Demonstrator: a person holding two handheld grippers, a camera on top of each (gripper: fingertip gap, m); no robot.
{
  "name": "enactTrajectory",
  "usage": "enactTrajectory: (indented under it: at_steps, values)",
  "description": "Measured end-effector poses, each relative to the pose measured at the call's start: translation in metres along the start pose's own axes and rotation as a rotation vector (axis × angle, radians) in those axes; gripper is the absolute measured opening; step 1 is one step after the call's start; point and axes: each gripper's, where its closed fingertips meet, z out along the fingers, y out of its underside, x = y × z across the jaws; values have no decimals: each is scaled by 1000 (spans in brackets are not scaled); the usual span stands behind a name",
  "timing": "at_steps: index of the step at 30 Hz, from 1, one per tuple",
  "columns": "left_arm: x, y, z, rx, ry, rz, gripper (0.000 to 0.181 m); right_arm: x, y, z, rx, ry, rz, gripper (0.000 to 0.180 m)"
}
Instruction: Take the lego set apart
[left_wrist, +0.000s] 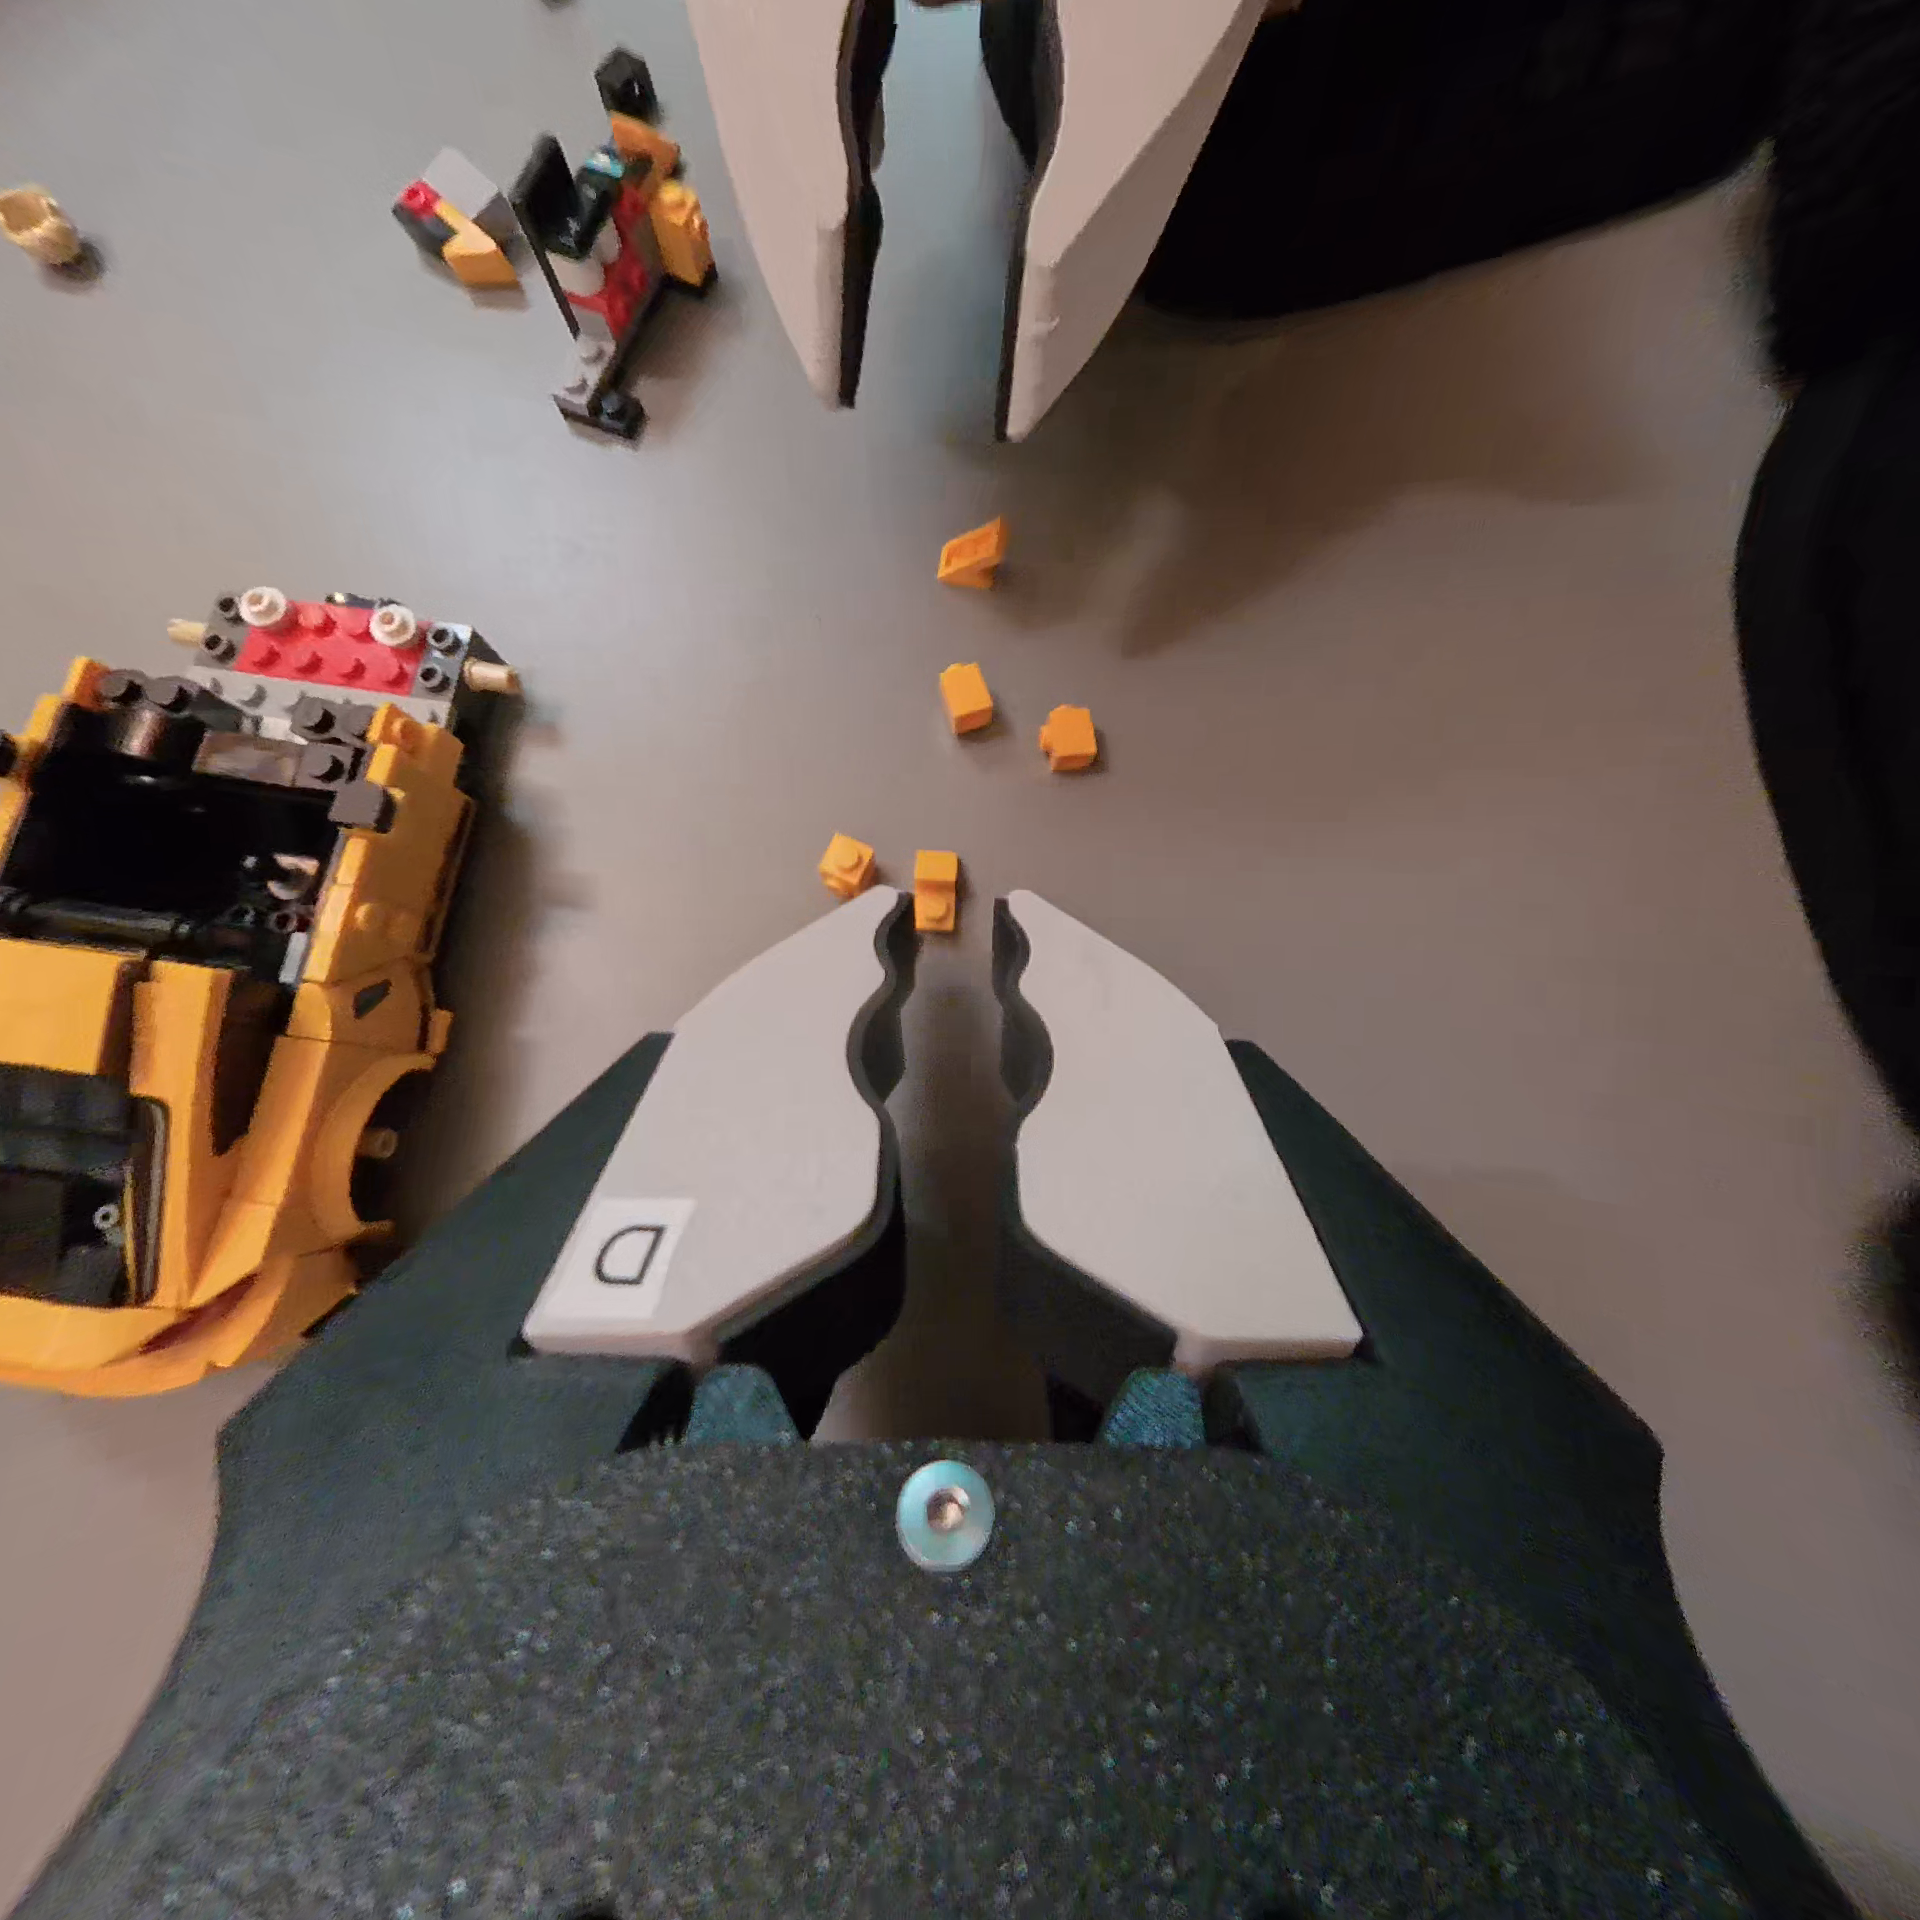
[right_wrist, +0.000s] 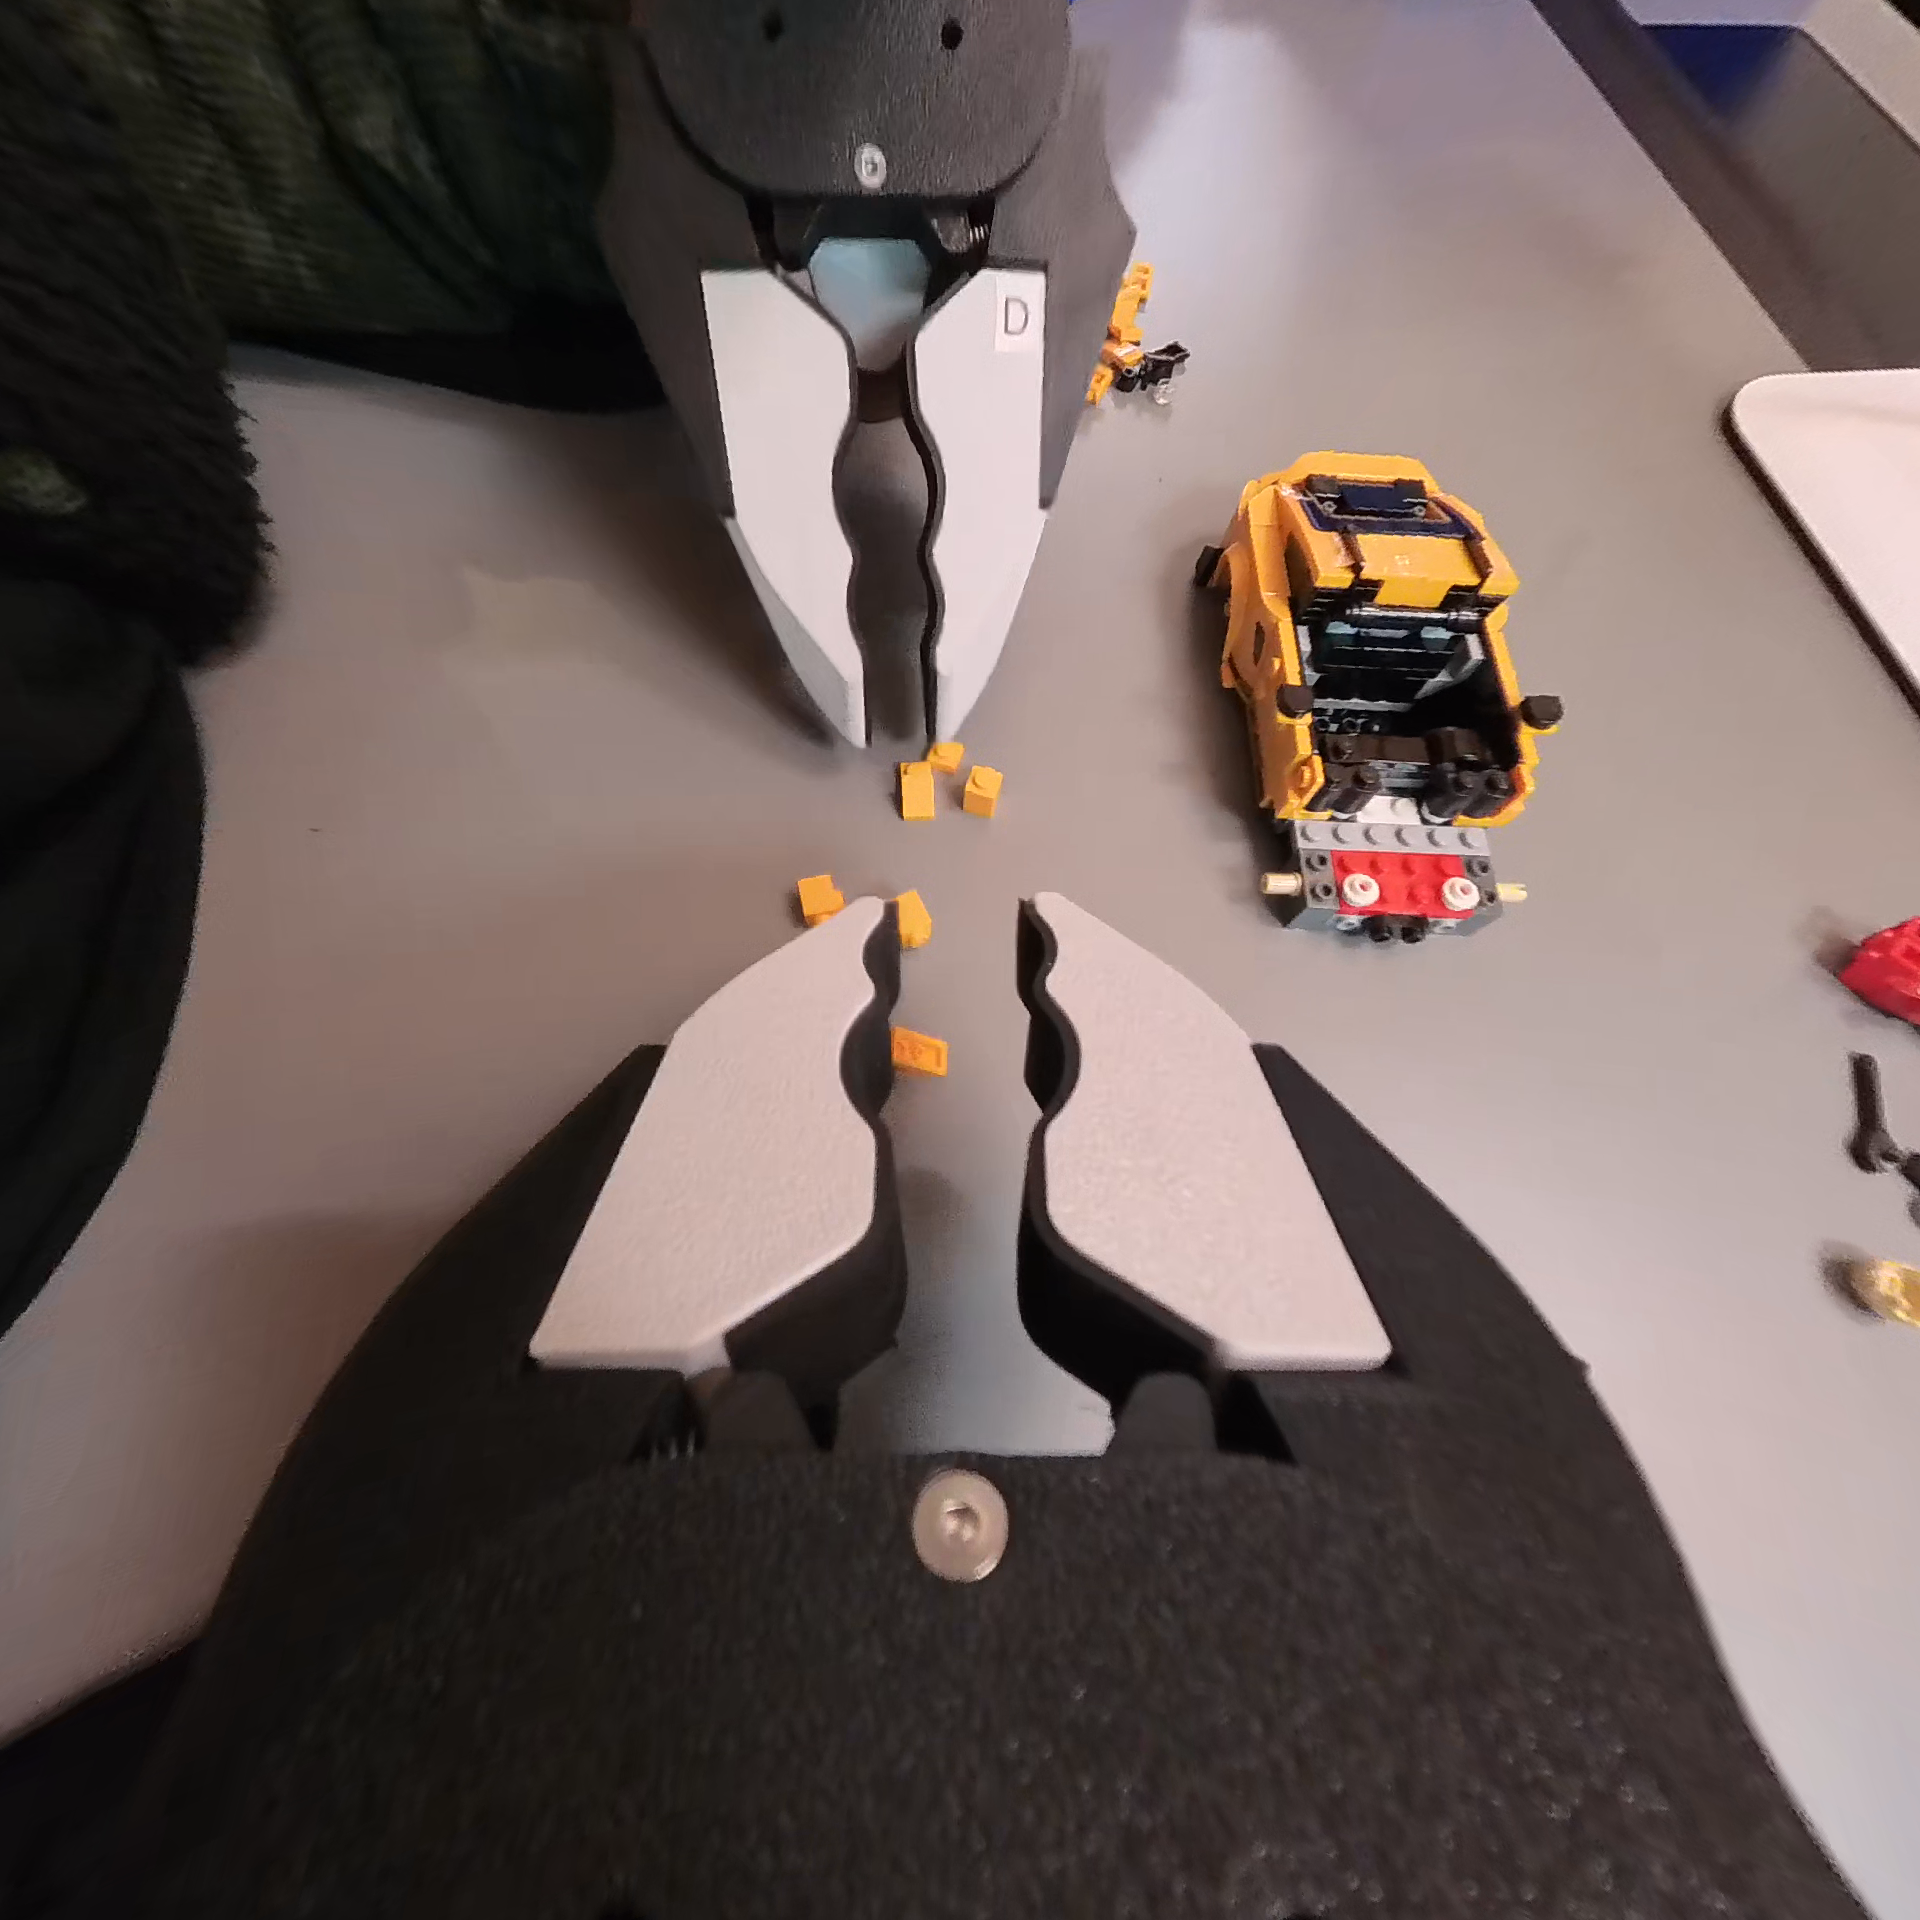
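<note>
A yellow lego car with its roof off and a red and grey plate at one end lies on the grey table; it also shows in the right wrist view. Several small orange bricks lie loose between the two grippers. My left gripper is open a little and empty, its tips just short of one orange brick. My right gripper is open and empty, facing it above the orange bricks. Each gripper shows in the other's view, the right and the left.
A removed red, black and orange sub-assembly and a gold piece lie beyond the car. A white tray, a red piece, black parts and another orange cluster lie around. Dark fuzzy clothing borders the table. It is some 20 cm from my right tips to the gold piece.
</note>
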Motion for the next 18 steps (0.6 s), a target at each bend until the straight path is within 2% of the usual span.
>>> enactTrajectory:
  at_steps: [5,8,12,15,18]
  values:
    - [0,6,12,-54,-22,20,15,-8,6,12,-26,-35,-9,21]
    - [-2,5,13,-54,-41,31,0,-7,7,13,-24,-37,0,21]
    - [-1,5,11,-52,-26,19,0,-2,9,8,-34,-27,7,21]
    - [4,-4,8,-4,-6,24,1,-6,25,2,-119,-67,7,21]
    - [14,-16,9,48,33,30,12,-11,40,2,-206,-92,12,22]
